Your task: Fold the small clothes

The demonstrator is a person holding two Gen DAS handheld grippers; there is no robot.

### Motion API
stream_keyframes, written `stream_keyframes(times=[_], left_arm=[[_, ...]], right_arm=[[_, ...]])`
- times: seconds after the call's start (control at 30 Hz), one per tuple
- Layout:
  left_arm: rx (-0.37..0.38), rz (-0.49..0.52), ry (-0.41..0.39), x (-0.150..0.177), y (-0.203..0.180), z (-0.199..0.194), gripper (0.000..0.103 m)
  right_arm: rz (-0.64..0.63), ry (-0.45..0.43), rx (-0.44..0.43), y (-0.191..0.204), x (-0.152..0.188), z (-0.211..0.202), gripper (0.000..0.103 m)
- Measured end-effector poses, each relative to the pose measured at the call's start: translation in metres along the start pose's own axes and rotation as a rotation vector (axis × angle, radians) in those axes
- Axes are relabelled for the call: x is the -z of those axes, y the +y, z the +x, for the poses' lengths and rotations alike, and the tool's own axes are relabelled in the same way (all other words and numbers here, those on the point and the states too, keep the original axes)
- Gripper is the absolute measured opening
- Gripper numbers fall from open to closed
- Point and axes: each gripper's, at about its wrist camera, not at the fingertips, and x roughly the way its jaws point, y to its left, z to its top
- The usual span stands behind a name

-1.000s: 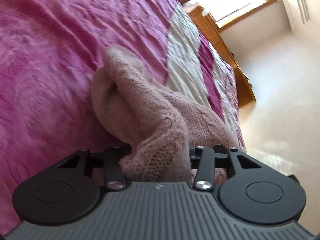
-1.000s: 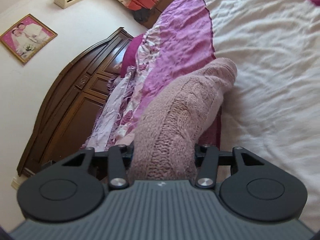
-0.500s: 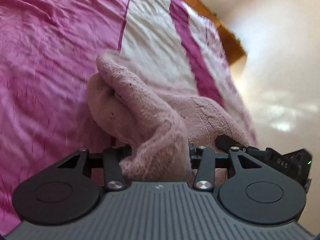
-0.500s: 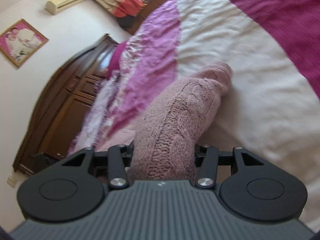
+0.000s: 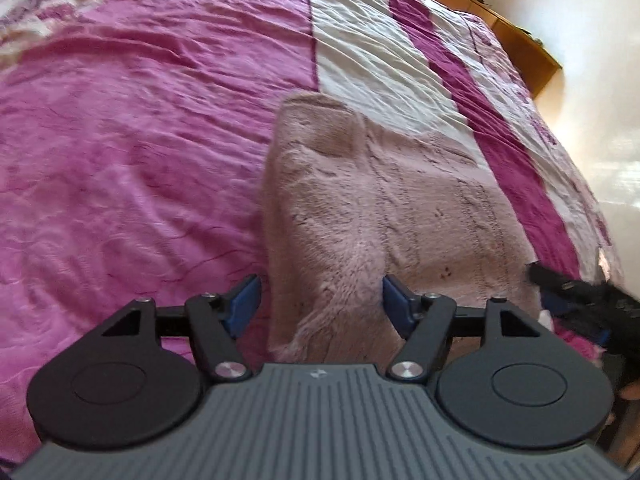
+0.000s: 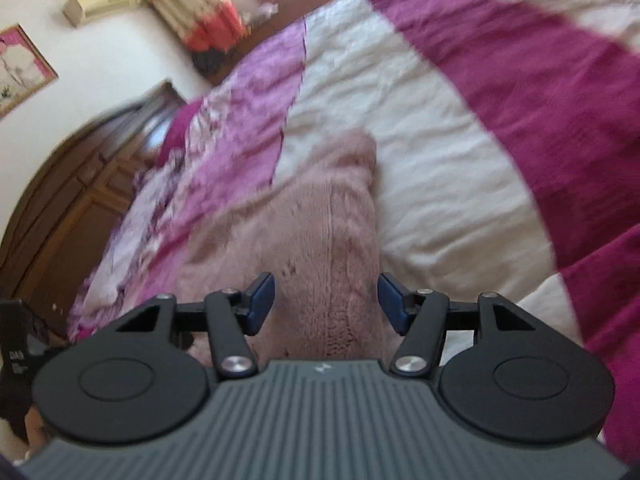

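Pink sweater [image 5: 400, 208] lay flat on bedspread [image 5: 140, 140], one fold apparently done. Left gripper [image 5: 318, 300] and right gripper [image 6: 326, 300] both gaped wide, gripping nothing. Further folds likely left.

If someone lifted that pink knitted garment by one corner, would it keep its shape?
Probably not. The pink knitted garment lies limp and flat on the bedspread, so it would likely droop and unfold. Its fuzzy, thick knit suggests it grips well and won't slide easily.
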Motion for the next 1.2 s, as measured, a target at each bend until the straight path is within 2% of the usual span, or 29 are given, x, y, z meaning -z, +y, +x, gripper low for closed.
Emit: stream_keyframes(times=[0.07, 0.13, 0.17, 0.27, 0.3, 0.47, 0.73, 0.77, 0.83, 0.9, 1.03, 1.2], left_arm=[[-0.033, 0.015, -0.018, 0.003, -0.002, -0.005, 0.073], [-0.052, 0.029, -0.03, 0.005, -0.005, -0.006, 0.074], [-0.059, 0.035, -0.031, 0.006, -0.006, -0.004, 0.074], [-0.115, 0.046, -0.026, 0.008, -0.007, 0.006, 0.083], [-0.134, 0.047, -0.029, 0.01, -0.007, 0.008, 0.087], [-0.163, 0.073, -0.046, 0.012, -0.013, 0.0, 0.088], [-0.263, 0.16, -0.08, 0.025, -0.037, -0.032, 0.09], [-0.273, 0.165, -0.075, 0.028, -0.04, -0.034, 0.091], [-0.271, 0.163, -0.059, 0.035, -0.044, -0.036, 0.092], [-0.257, 0.153, -0.031, 0.042, -0.046, -0.034, 0.092], [-0.231, 0.143, 0.014, 0.06, -0.05, -0.024, 0.092], [-0.249, 0.133, 0.07, 0.084, -0.055, -0.009, 0.092]], right_arm=[[0.002, -0.04, -0.01, -0.001, 0.002, -0.01, 0.059], [-0.023, -0.05, -0.007, 0.0, 0.004, -0.011, 0.04], [-0.044, -0.043, 0.002, 0.001, 0.006, -0.01, 0.036], [-0.091, 0.018, 0.067, 0.0, 0.013, 0.007, 0.034], [-0.088, 0.033, 0.086, -0.002, 0.014, 0.011, 0.034], [-0.001, 0.05, 0.077, -0.009, 0.009, 0.009, 0.035], [-0.091, 0.065, 0.103, 0.017, 0.023, -0.014, 0.053], [-0.113, 0.069, 0.114, 0.022, 0.026, -0.016, 0.053], [-0.156, 0.073, 0.137, 0.029, 0.033, -0.021, 0.063], [-0.203, 0.07, 0.163, 0.034, 0.043, -0.024, 0.067], [-0.281, 0.065, 0.218, 0.041, 0.061, -0.026, 0.067], [-0.367, 0.063, 0.269, 0.046, 0.086, -0.024, 0.067]])
